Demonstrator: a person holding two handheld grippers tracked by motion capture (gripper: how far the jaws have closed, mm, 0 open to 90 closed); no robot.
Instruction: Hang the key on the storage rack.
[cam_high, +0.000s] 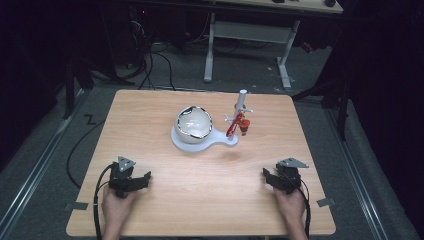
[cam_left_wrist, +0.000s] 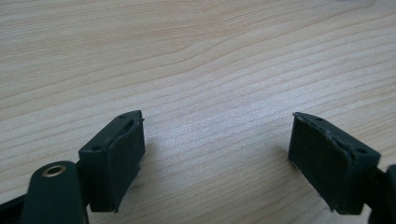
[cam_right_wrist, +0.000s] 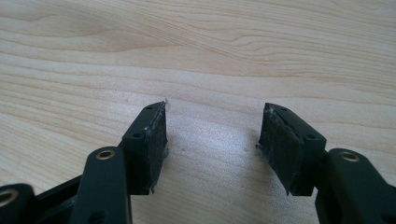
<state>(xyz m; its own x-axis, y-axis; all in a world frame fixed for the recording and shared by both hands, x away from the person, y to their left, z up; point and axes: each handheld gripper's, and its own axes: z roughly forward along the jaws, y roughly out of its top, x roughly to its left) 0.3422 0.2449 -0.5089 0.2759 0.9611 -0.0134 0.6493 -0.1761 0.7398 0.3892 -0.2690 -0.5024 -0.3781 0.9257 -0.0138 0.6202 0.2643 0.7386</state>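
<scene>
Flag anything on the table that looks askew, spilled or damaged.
Nothing is spilled or knocked over. The bowl sits on its white base, with the red piece hanging on the stand beside it. Only oddity: the right gripper has frayed, worn pads. Both grippers rest open and empty; left gripper.

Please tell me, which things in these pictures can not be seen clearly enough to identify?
- Red item on the white stand, high view: too small to identify.
- Inside of the white bowl, high view: glare hides any contents.
- Far desk, high view: cut off by the top edge.
- Person's forearms, high view: cut off by the bottom edge.
</scene>
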